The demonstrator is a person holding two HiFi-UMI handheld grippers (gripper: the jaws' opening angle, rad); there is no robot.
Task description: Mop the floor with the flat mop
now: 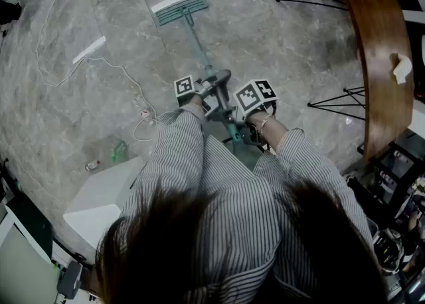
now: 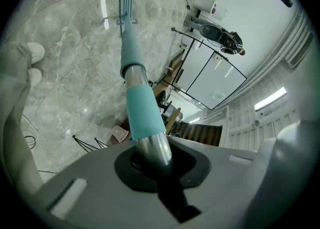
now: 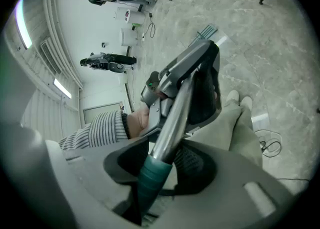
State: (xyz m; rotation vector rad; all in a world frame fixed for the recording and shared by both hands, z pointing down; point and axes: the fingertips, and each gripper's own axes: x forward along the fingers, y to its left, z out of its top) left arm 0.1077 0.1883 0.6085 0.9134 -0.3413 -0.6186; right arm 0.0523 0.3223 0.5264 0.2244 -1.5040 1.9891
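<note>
Because the left gripper (image 1: pixel 214 87) and, higher up, the right gripper (image 1: pixel 236 130) both clamp the mop handle (image 1: pixel 198 44), the 2 spaced grips likely give leverage to press the mop head (image 1: pixel 179 5) flat on the floor (image 1: pixel 279 37).

Head camera steeply downward; gripper cameras close along one shared mop pole (image 1: pixel 199 47)

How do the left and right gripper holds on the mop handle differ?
The left gripper sits nearer the mop head; the right gripper sits nearer the person. The left gripper clamps bare metal tube; the right gripper clamps a teal section. Both are shut on the mop handle.
</note>
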